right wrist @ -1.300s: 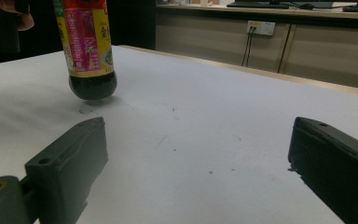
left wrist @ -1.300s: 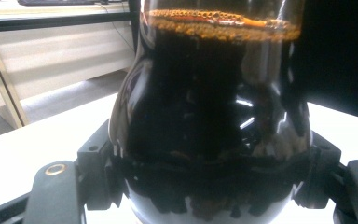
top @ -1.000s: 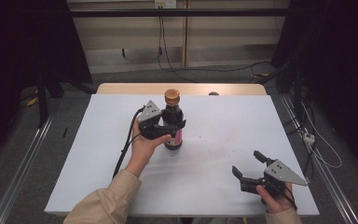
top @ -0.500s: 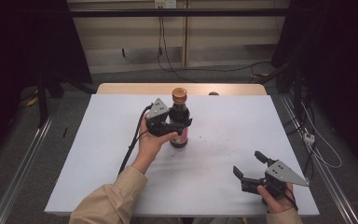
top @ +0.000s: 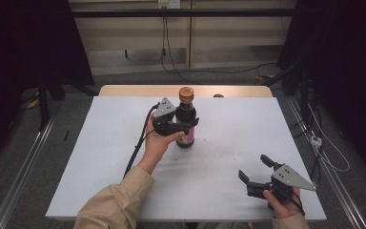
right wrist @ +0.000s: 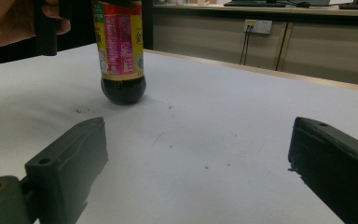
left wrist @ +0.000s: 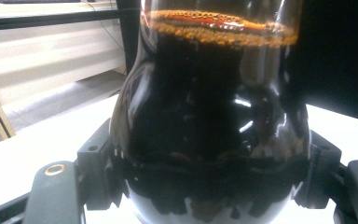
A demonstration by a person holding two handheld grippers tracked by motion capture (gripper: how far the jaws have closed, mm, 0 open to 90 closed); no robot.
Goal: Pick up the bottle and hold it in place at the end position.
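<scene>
Two jaws of the left gripper [top: 183, 125] clamped around the belly of the dark sauce bottle [top: 186, 119], pads pressing the glass on both sides; grasp done, as far as can be judged. Seated on the white counter [top: 100, 157] or just clear of it, bottle upright, orange cap [top: 186, 92] on, well toward the far edge from the person's side; contact of the base with the counter hard to tell. Nearer than the bottle and off to its right, right gripper [top: 257, 172] with jaws spread wide, pinching nothing, held just over the counter. Left to do, probably: carrying or setting down the bottle, and perhaps work on the cap.
</scene>
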